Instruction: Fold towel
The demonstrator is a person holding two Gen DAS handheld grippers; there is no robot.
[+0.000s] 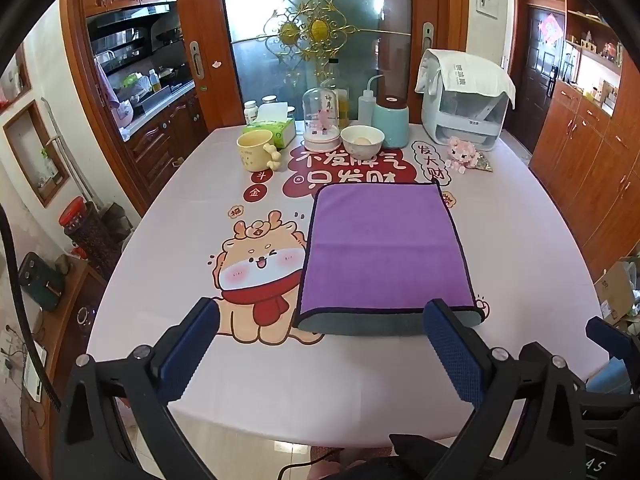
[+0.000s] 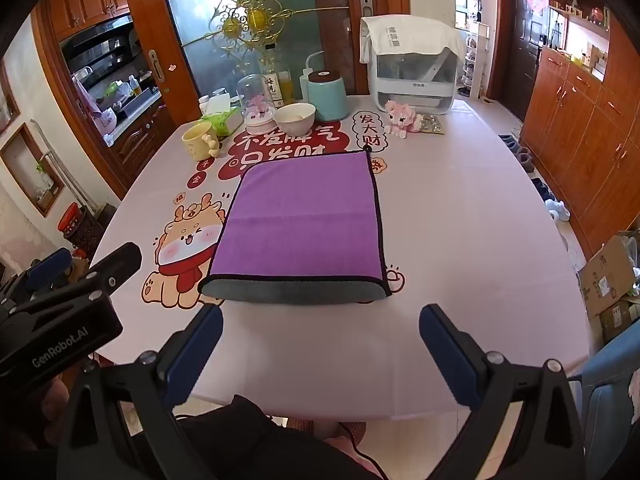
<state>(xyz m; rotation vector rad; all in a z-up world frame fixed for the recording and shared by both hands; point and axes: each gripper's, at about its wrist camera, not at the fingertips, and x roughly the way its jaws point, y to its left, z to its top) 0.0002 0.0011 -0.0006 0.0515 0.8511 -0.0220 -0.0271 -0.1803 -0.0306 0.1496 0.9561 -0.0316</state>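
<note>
A purple towel (image 1: 384, 248) with dark trim lies flat on the table, with its grey underside showing along the near edge. It also shows in the right wrist view (image 2: 308, 220). My left gripper (image 1: 320, 324) is open and empty, held above the table just short of the towel's near edge, a little to its left. My right gripper (image 2: 320, 324) is open and empty, in front of the towel's near edge. The left gripper's body (image 2: 60, 320) shows at the left of the right wrist view.
The table wears a pink printed cloth (image 1: 180, 240). At the far end stand a yellow mug (image 1: 254, 154), a tissue box (image 1: 274, 126), a glass dome (image 1: 322, 120), a white bowl (image 1: 362, 140), a teal canister (image 1: 390, 120), a white appliance (image 1: 464, 104) and a pink plush toy (image 1: 462, 154).
</note>
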